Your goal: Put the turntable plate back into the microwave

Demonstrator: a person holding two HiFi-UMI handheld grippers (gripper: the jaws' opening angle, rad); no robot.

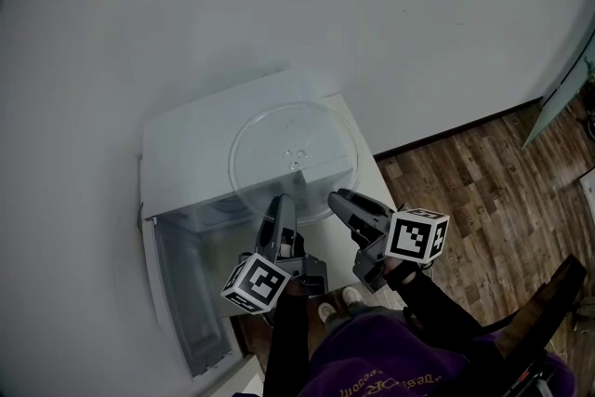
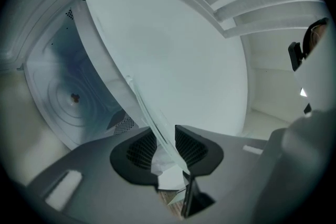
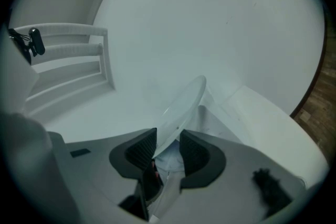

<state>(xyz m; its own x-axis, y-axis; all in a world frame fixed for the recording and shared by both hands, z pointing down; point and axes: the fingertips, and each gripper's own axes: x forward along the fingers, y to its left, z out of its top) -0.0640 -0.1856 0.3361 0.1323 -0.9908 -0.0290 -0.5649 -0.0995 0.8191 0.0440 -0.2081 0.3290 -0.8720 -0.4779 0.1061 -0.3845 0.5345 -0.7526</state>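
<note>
The clear glass turntable plate (image 1: 279,144) lies flat on top of the white microwave (image 1: 186,139), and its near rim overhangs the open front. My left gripper (image 1: 282,205) is at the rim's near left. The rim (image 2: 152,123) runs between its pads with the jaws narrowed around it (image 2: 165,136) but not clamped. My right gripper (image 1: 340,200) is at the near right. Its jaws (image 3: 168,141) are open wider, with the plate edge (image 3: 184,102) between the pads. The cavity floor with its centre hub (image 2: 75,97) shows below the plate in the left gripper view.
The microwave door (image 1: 186,302) hangs open at the lower left of the head view. A white wall fills the back. Wooden floor (image 1: 483,172) lies to the right. The person's purple top (image 1: 390,358) and shoes are directly below the grippers.
</note>
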